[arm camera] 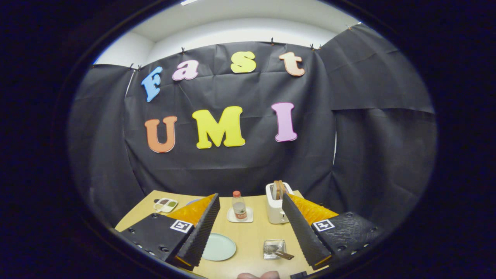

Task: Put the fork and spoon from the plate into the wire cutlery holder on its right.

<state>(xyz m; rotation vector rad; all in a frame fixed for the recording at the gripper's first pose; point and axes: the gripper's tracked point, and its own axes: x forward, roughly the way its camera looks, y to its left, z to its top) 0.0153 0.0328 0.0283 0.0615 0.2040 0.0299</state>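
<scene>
The claw point(248, 228) hangs spread and empty above the wooden counter point(252, 236); between its fingers lie a round pale-green plate point(219, 247) and a wire cutlery holder point(274, 248) with wooden-handled cutlery point(279, 252) inside.

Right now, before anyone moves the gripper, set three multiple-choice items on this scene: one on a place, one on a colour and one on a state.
1. Where does the bottle stand?
A. on a small white dish
B. in a bowl
C. on a book

2. What colour is the plate?
A. red
B. black
C. pale green

3. How is the gripper?
A. shut on a fork
B. open, holding nothing
C. shut on the bottle

Answers:
1 A: the small white dish lies under the bottle, beyond the fingers.
2 C: the round plate by one finger is pale green.
3 B: the fingers stand wide apart, with the table between them.
</scene>
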